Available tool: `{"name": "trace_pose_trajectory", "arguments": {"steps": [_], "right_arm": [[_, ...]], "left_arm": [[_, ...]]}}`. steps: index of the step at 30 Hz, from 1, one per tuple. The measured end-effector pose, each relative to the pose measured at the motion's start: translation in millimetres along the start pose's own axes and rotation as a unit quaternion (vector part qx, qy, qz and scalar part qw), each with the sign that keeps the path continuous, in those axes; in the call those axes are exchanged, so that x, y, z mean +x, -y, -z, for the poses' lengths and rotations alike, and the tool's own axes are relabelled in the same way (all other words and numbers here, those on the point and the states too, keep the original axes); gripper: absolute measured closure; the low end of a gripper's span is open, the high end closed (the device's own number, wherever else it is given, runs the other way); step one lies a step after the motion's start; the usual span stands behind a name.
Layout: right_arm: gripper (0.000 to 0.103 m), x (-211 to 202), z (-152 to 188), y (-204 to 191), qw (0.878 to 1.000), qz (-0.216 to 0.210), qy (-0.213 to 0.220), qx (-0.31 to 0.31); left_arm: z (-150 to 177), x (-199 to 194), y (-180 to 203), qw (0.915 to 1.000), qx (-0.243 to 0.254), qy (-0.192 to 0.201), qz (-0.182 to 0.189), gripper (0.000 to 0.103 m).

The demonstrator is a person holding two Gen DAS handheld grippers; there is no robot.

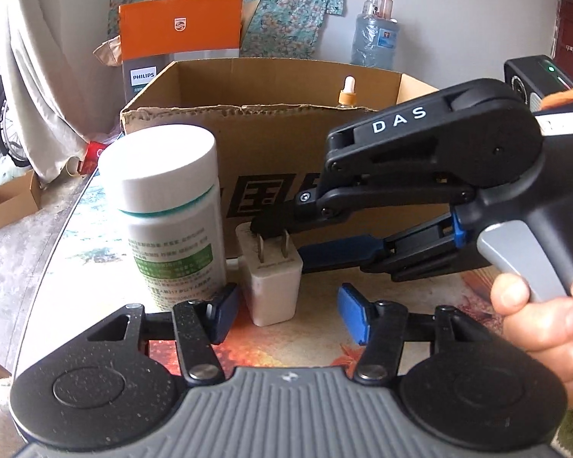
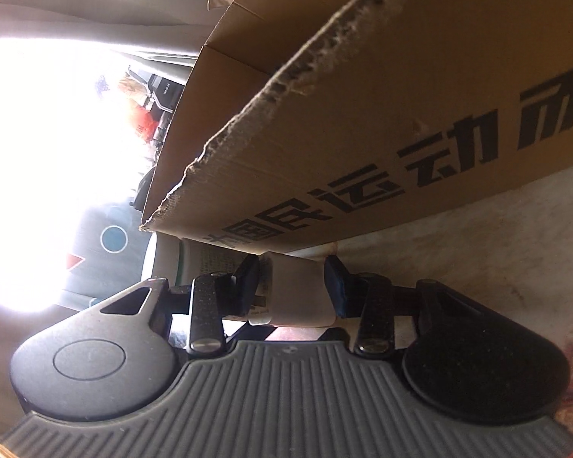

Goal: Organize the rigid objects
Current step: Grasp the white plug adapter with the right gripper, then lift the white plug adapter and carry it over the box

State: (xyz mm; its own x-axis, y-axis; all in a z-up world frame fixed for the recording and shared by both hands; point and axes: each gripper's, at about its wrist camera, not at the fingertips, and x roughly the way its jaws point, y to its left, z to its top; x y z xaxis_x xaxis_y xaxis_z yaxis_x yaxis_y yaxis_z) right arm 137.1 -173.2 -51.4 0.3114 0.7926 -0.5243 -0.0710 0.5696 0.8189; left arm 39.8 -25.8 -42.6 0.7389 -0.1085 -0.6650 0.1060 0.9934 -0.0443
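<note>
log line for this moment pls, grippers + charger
right gripper: jaws around white plug charger, contact unclear | left gripper: open, empty | pill bottle upright beside charger | cardboard box behind

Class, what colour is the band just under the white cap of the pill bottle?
Teal, a thin ring below the pill bottle's cap; the left wrist view shows it best.

Charger [image 1: 273, 286] right of bottle [image 1: 172, 213], before box [image 1: 286, 145].

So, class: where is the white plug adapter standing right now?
Left wrist view: white plug adapter on the table, right of the white bottle, before the cardboard box.
</note>
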Motion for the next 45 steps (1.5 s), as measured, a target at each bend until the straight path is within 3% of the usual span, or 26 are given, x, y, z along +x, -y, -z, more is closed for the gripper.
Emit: {"name": "trace_pose_trajectory", "arguments": {"steps": [11, 25, 30, 32, 45], "right_arm": [[0.070, -15.6, 7.6, 10.3, 1.000, -0.014, 0.006, 0.018], [0.068, -94.9, 26.6, 46.3, 0.995, 0.025, 0.063, 0.068], [0.066, -100.8, 32.7, 54.3, 0.994, 0.025, 0.069, 0.082], [0.063, -102.9, 31.1, 55.5, 0.994, 0.026, 0.069, 0.082], [0.059, -91.8, 28.3, 49.4, 0.995, 0.035, 0.072, 0.065]], "left_arm": [[-1.7, 0.1, 9.9, 0.9999, 0.003, -0.009, 0.012, 0.057], [-1.2, 6.6, 58.0, 0.9921, 0.045, -0.021, 0.115, 0.063], [-3.2, 15.2, 69.6, 0.9915, 0.072, -0.031, 0.104, 0.065], [-3.6, 21.6, 70.5, 0.9915, 0.074, -0.043, 0.098, 0.069], [-14.1, 30.9, 72.9, 0.9929, 0.075, -0.047, 0.079, 0.073]]}}
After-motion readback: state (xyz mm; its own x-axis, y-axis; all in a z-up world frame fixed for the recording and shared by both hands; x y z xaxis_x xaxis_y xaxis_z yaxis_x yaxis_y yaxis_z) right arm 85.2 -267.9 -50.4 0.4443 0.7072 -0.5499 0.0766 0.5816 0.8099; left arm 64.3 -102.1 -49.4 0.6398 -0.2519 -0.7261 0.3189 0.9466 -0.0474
